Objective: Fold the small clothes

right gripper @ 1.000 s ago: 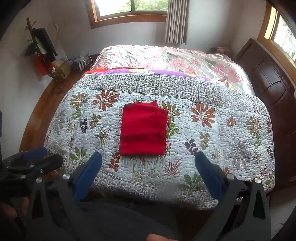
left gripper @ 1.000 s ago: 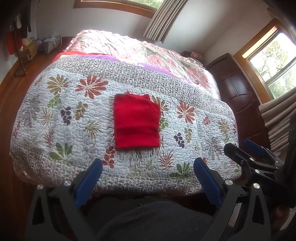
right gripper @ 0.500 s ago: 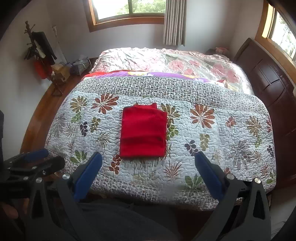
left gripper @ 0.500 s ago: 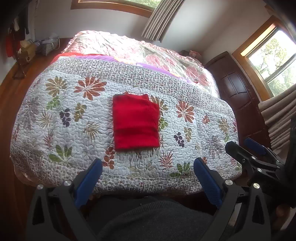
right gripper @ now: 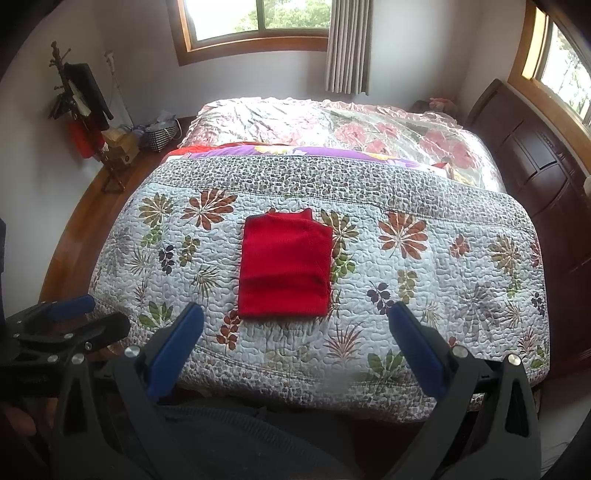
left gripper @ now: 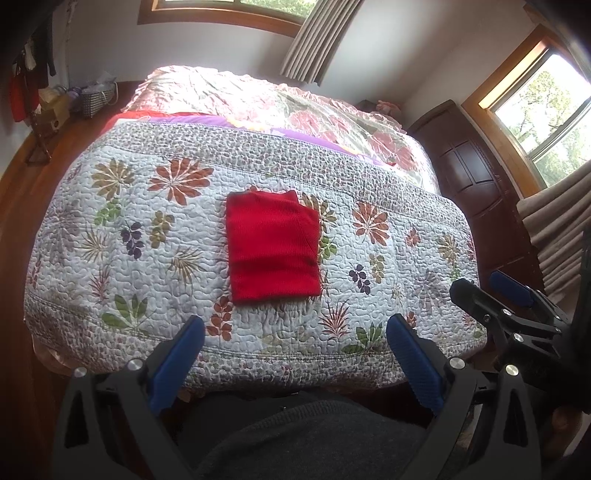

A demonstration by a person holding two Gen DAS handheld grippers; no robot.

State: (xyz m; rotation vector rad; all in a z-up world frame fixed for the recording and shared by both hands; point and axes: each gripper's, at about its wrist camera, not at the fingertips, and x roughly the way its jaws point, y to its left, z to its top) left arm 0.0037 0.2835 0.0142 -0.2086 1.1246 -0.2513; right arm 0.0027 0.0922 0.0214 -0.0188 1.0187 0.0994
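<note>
Closest to us is our dark grey top (left gripper: 314,439), down at the bottom of both views. Just past it we hold our two claws. The left gripper (left gripper: 295,354) has its blue fingers (left gripper: 177,363) spread wide, and there is nothing between them. The right gripper (right gripper: 295,350) is spread wide too, and it holds nothing. Both hang in the air on our side of the bed's near edge, not touching the cloth. Next comes the quilt (right gripper: 443,295) with leaves and flowers on it, laid over the near end of the bed. The red garment (right gripper: 284,266) lies flat on the quilt, about in the middle between its left and right edges, a little back from the near edge. It looks like a neat folded block with straight sides, and one small bit sticks up at its far edge. We think the folding of this piece is done. The next move may be to take it away or get another one, and we see no other small clothes on the bed. Farther back lies a shiny pink flowered cover (right gripper: 332,125), then the window (right gripper: 255,22) and the curtain (right gripper: 347,44).
</note>
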